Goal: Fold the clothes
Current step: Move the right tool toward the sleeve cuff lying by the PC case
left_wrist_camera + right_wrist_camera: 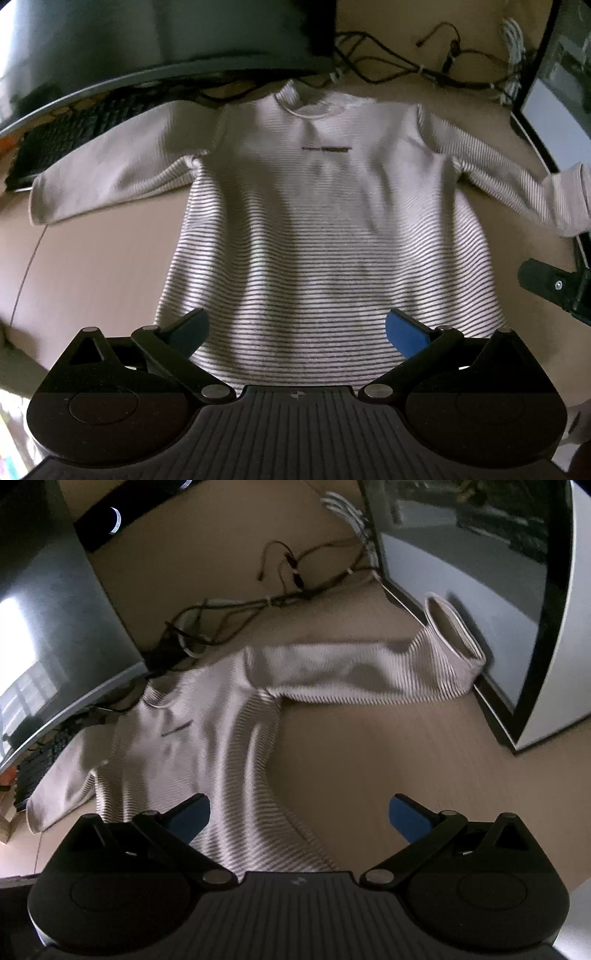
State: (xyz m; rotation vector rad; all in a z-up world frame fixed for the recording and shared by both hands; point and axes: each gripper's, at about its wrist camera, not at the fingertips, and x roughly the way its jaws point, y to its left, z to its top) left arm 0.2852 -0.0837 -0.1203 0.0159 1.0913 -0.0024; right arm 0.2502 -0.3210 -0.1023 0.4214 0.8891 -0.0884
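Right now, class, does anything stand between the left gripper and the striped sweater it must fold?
Nothing visible does. The open left gripper hangs over the hem of the striped long-sleeved sweater, lying flat on the beige table.

You can't read the small dark print (325,148) on the sweater (325,240), it's too tiny and smeared. The keyboard (70,144) sits half tucked under the monitor (147,37), and your right-wrist view is motion-blurred across the sweater's stripes.

The striped sweater (325,221) carries a small dark chest print (325,148), too blurred to read
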